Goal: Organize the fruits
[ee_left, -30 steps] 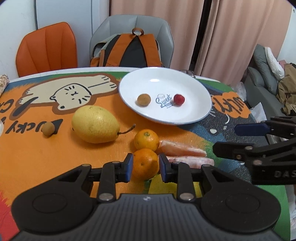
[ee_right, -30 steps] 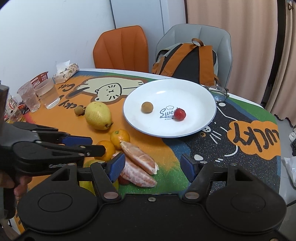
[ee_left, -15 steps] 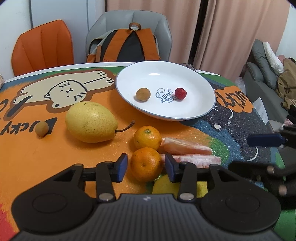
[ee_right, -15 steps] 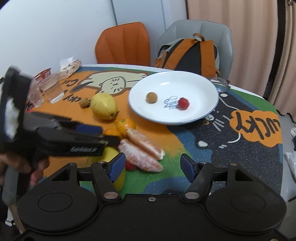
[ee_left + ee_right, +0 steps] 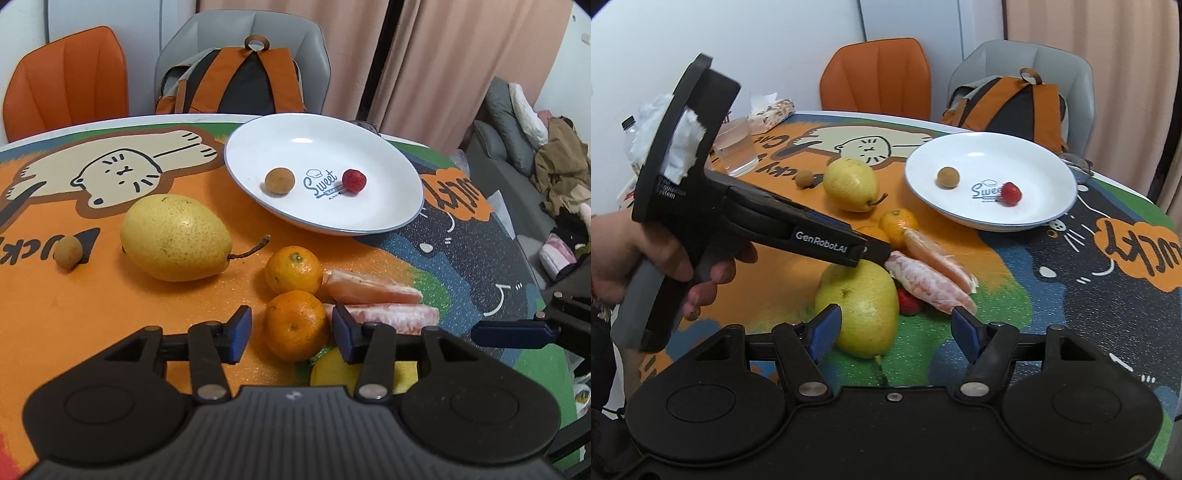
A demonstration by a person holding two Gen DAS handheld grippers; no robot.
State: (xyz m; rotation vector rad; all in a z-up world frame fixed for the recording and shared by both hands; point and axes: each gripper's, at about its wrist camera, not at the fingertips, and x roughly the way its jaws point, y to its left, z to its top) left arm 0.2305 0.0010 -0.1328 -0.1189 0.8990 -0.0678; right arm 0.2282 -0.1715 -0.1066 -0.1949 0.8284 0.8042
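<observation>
Your left gripper [image 5: 291, 334] has its jaws opening around the nearer mandarin [image 5: 296, 325], which sits on the table mat [image 5: 92, 306] between the blue pads, with a gap on each side. Nothing is held. The step in hand looks like a release, or a re-grip of this fruit for the white plate [image 5: 388, 162], which lies at about 12 o'clock from it, well apart.

If you mean to carry it, centre the pads on the widest part of the fruit and close gently, since the skin is soft. Lift straight up before travelling: the second mandarin [image 5: 293, 269] sits just beyond it at 12 o'clock, and the peeled pomelo segments [image 5: 373, 286] lie right beside it at 2 to 3 o'clock, so a sideways drag would likely shove them. On the plate, a longan [image 5: 279, 180] and a strawberry [image 5: 354, 180] already rest near the middle; aim for a bare patch.

Your left hand [image 5: 646, 258] grips the handle, with the tool pitched steeply down toward the table.

Your right gripper [image 5: 895, 332] stands open and empty, tilted down too, with a yellow pear [image 5: 862, 306] near its left pad and not gripped. A second pear [image 5: 175, 238] lies at 10 o'clock from the nearer mandarin.
</observation>
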